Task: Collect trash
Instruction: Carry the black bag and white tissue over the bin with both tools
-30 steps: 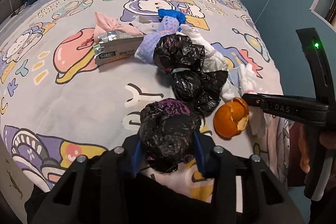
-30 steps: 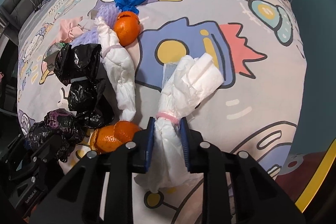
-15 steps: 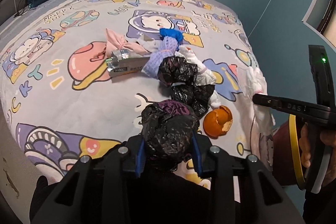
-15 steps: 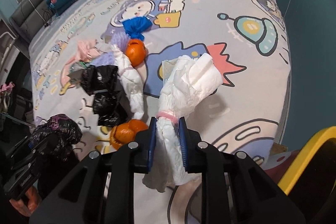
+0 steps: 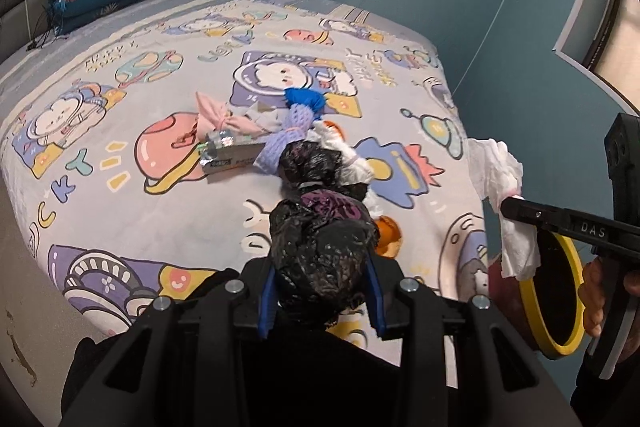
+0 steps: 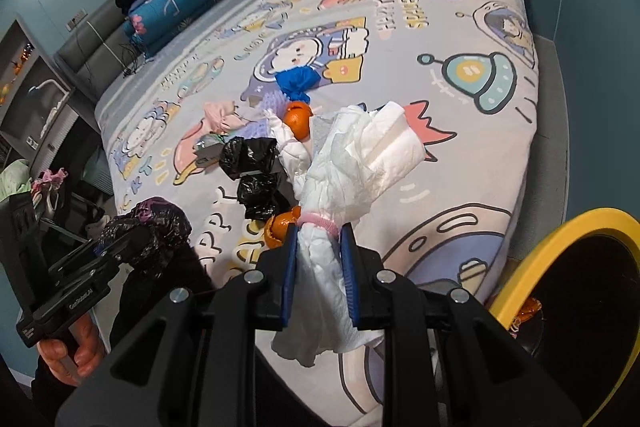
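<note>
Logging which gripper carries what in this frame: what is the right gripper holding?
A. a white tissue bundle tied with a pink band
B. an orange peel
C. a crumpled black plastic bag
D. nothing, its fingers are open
A: in the right wrist view the right gripper is clamped on the white tissue bundle just below its pink band, while the black bag sits in the left gripper.

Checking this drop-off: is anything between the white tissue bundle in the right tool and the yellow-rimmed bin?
Nothing visible. The white tissue bundle hangs clear of the bed in the right tool, and the yellow-rimmed bin sits open to its right beside the bed, with only open air between them.
</note>
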`<action>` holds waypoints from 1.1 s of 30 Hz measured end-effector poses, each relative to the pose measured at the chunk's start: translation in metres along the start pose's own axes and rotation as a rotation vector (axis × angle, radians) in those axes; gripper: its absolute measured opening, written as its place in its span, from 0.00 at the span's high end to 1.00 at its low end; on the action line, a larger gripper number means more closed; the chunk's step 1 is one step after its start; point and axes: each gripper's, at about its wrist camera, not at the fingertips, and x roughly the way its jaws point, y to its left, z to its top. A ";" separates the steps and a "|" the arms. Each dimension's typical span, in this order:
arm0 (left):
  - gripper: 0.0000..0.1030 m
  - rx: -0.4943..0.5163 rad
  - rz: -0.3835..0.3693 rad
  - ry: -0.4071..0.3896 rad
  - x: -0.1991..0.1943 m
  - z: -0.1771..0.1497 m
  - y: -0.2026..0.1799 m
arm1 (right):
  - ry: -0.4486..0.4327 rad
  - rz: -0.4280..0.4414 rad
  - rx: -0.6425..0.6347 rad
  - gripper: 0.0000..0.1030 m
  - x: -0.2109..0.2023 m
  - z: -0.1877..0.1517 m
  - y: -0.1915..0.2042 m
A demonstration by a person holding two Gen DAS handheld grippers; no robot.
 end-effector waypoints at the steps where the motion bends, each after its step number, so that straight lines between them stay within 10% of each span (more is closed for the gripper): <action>1: 0.68 0.003 -0.006 -0.004 -0.003 0.000 -0.004 | -0.009 0.004 0.003 0.81 -0.006 -0.001 -0.001; 33: 0.68 0.185 -0.250 0.033 -0.010 0.012 -0.158 | -0.222 -0.068 0.165 0.81 -0.138 -0.017 -0.102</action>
